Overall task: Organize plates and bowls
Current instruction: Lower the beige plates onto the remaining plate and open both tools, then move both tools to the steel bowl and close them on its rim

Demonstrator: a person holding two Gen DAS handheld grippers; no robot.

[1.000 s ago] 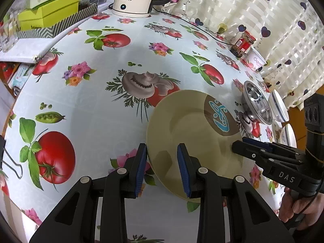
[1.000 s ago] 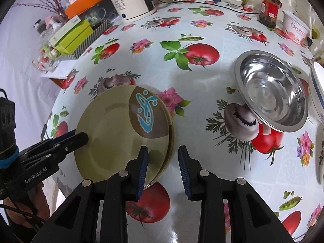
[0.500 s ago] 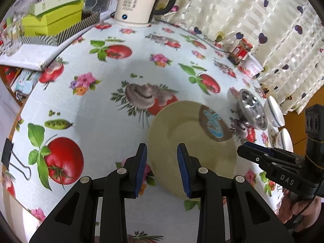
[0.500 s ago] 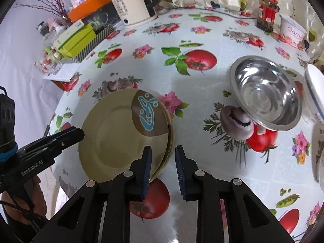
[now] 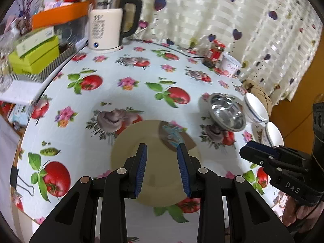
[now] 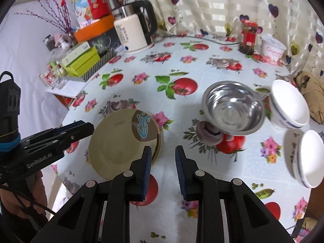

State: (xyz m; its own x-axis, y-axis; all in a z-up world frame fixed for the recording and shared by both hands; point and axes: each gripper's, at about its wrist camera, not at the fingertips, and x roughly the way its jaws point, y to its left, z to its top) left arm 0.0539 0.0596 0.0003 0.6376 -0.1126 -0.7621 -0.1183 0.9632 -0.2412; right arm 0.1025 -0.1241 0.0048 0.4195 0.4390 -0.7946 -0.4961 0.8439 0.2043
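Observation:
A stack of beige plates [image 5: 158, 139] [image 6: 119, 143] with a brown and blue mark lies on the table near its front edge. A steel bowl [image 5: 226, 115] [image 6: 232, 109] stands to the right of the stack. Two white bowls with blue rims [image 6: 289, 105] [image 6: 307, 160] stand further right; they also show in the left wrist view [image 5: 256, 107] [image 5: 273, 133]. My left gripper [image 5: 162, 164] is open and empty, raised above the plates. My right gripper [image 6: 163, 162] is open and empty, raised above the table just right of the plates.
A white kettle [image 6: 133, 34], green boxes [image 6: 81, 60], a red-lidded jar [image 6: 248, 36] and a white tub [image 6: 272, 49] stand along the far side of the flowered tablecloth [image 6: 202, 64]. A curtain [image 5: 222, 20] hangs behind. A binder clip [image 5: 14, 178] sits at the left table edge.
Both grippers have lifted up and back from the plates, so more of the table and curtain shows. The plates and bowls have not moved.

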